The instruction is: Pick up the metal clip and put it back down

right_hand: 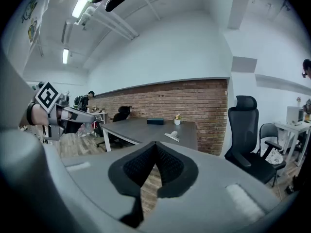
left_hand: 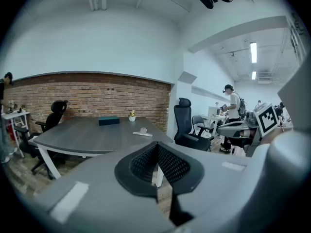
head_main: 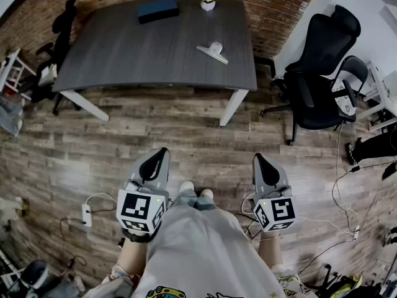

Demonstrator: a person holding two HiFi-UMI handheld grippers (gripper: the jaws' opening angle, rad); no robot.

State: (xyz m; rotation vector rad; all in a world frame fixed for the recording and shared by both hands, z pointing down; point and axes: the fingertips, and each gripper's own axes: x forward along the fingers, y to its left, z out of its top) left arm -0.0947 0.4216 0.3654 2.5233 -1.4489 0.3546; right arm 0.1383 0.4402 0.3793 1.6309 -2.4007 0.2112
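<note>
Head view: left gripper (head_main: pixel 162 152) and right gripper (head_main: pixel 257 158) are side by side low in frame over the wooden floor (head_main: pixel 186 126). Both point toward the far desk (head_main: pixel 111 54) and both are empty. The metal clip (head_main: pixel 213 51) lies on the desk top, right part, close to the right edge and well apart from both grippers. A dark blue box (head_main: pixel 157 9) sits at the far edge, with a small flower pot (head_main: pixel 208 1) to its right. Black office chairs (head_main: pixel 322 67) stand right of the desk. A power strip (head_main: pixel 86 215) lies on the floor left of the left gripper. The person's shoes (head_main: pixel 195 194) show between the two grippers.

Left gripper view: jaws are together, ribbed pads meeting, nothing between them. The desk is ahead and far off, with the clip flat on its right end, beyond the jaws and untouched. Box and flower pot sit farther back by the brick wall (left_hand: pixel 97 93). An office chair stands right of the desk. The right gripper shows at the right edge, and a person (left_hand: pixel 233 101) stands far right in the background.

Right gripper view: jaws are closed on each other and hold nothing. The clip is on the desk's near-right part, straight ahead and well apart from the jaws. Box and pot are behind it. The left gripper shows at the left edge, and an office chair stands to the right.
</note>
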